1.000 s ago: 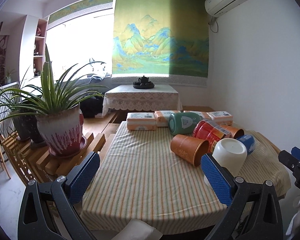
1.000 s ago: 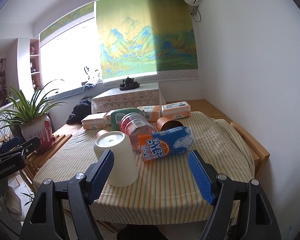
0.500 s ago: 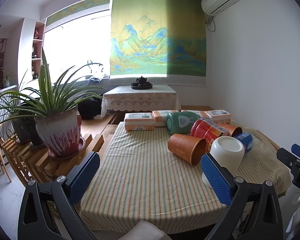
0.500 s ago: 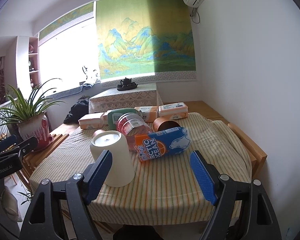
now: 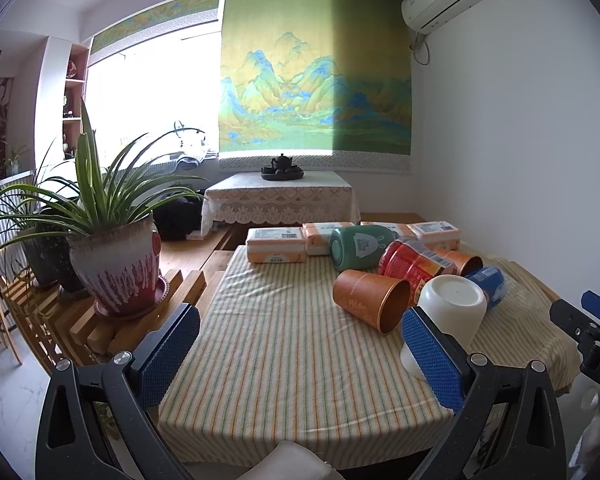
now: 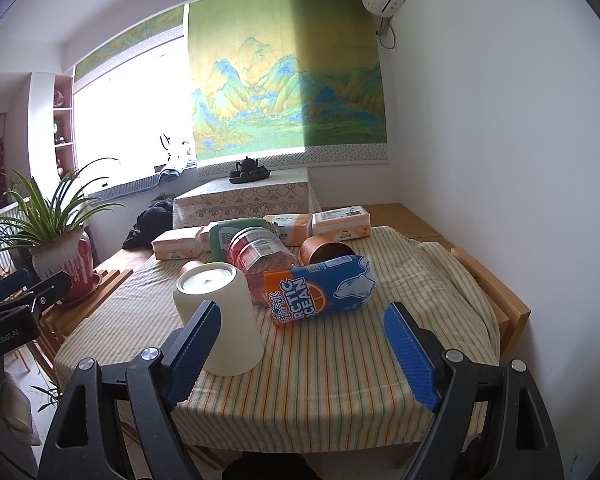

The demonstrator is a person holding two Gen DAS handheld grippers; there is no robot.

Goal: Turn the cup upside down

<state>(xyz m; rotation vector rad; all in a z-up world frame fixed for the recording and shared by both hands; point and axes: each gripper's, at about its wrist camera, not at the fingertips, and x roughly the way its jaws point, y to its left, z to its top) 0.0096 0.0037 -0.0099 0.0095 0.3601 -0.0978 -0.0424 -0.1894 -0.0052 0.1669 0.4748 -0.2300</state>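
Left wrist view: pad [image 5: 432,362] hides cup [image 5: 452,308] rim, prob. inverted.

Cream cup [image 6: 220,316] sits upside down, base up, rim flat on the striped cloth, near edge, left of the clutter.

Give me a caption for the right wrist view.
Open right gripper faces an upturned white cup on the striped tablecloth.

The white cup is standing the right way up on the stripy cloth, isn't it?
No. The white cup is upside down, its flat base on top and its mouth on the stripy cloth. The right wrist view shows it.
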